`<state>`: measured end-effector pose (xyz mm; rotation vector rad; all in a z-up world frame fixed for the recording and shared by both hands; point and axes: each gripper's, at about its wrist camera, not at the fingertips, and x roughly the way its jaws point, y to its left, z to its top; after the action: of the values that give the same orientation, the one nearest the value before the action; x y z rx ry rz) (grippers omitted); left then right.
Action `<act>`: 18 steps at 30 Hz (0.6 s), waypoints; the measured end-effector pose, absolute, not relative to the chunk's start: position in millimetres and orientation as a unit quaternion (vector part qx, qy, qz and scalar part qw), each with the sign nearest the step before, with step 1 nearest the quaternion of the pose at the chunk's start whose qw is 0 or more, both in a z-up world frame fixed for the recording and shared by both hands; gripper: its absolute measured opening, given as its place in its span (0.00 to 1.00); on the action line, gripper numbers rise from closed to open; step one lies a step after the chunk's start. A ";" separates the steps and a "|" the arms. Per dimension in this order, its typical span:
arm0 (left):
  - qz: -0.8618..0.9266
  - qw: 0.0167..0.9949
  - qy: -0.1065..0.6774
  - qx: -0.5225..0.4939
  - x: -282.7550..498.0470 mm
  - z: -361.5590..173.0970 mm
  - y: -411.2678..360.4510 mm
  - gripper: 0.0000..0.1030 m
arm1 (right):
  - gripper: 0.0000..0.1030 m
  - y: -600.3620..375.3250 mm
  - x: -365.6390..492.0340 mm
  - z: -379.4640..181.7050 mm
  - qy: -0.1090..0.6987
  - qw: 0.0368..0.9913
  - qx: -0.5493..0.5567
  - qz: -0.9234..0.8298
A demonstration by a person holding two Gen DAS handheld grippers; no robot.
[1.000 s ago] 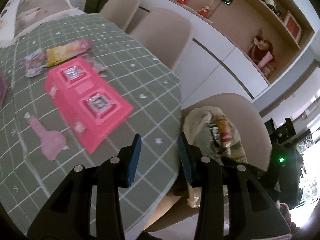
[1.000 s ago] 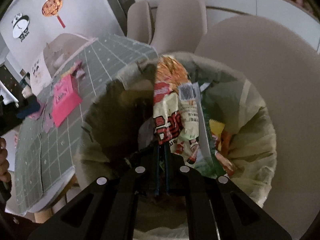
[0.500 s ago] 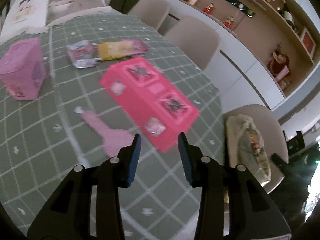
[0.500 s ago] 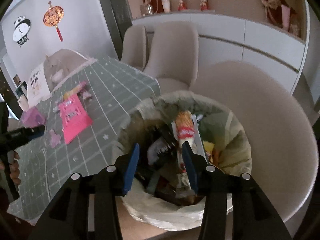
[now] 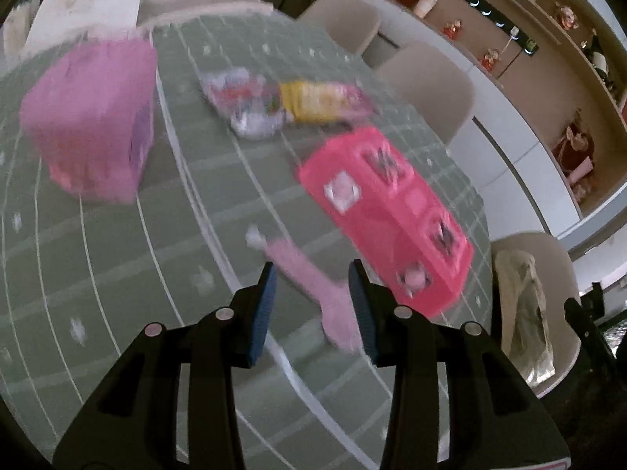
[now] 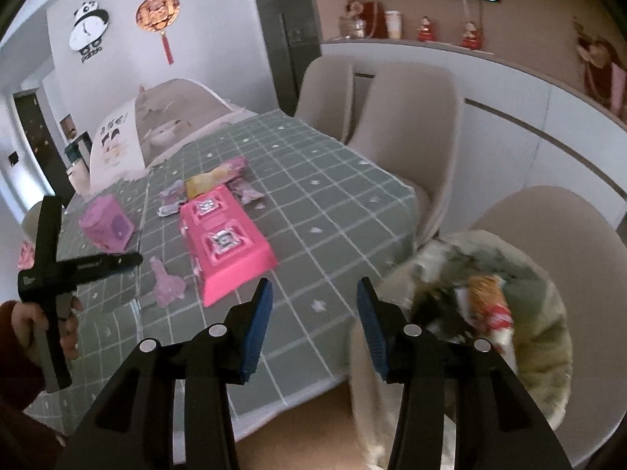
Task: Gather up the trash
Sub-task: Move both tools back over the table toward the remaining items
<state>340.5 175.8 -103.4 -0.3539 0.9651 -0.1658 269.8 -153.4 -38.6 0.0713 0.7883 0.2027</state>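
Left view: left gripper jaws parted, empty; pale pink scrap lies between and beyond the tips, purple box far left, wrappers ahead, pink tray right of the jaws. Bag only at the far right edge.

Right view alone shows the hand holding the left gripper, and the bag's contents, with a wrapper inside, right of the right gripper. Jaws apart, nothing between.

A second ago the right jaws were clamped on that wrapper, inside the bag; the left gripper was over the table edge.
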 end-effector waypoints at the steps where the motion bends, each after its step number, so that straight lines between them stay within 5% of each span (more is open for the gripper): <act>1: -0.070 0.875 0.451 -0.163 347.1 -99.0 178.2 0.35 | 0.41 -148.5 273.7 -38.3 0.383 0.918 0.032 0.099; 8: 0.002 0.903 0.394 -0.171 410.4 -88.6 195.7 0.39 | 0.41 -117.1 303.8 -45.3 0.387 0.915 0.013 0.118; 18: 0.051 0.876 0.448 -0.168 502.5 -120.5 210.9 0.39 | 0.41 -121.0 328.9 -71.3 0.413 0.902 0.032 0.121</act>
<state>502.5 210.9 -120.5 -0.3501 0.9354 0.1073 328.9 -121.0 -71.3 0.0651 0.8540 0.2499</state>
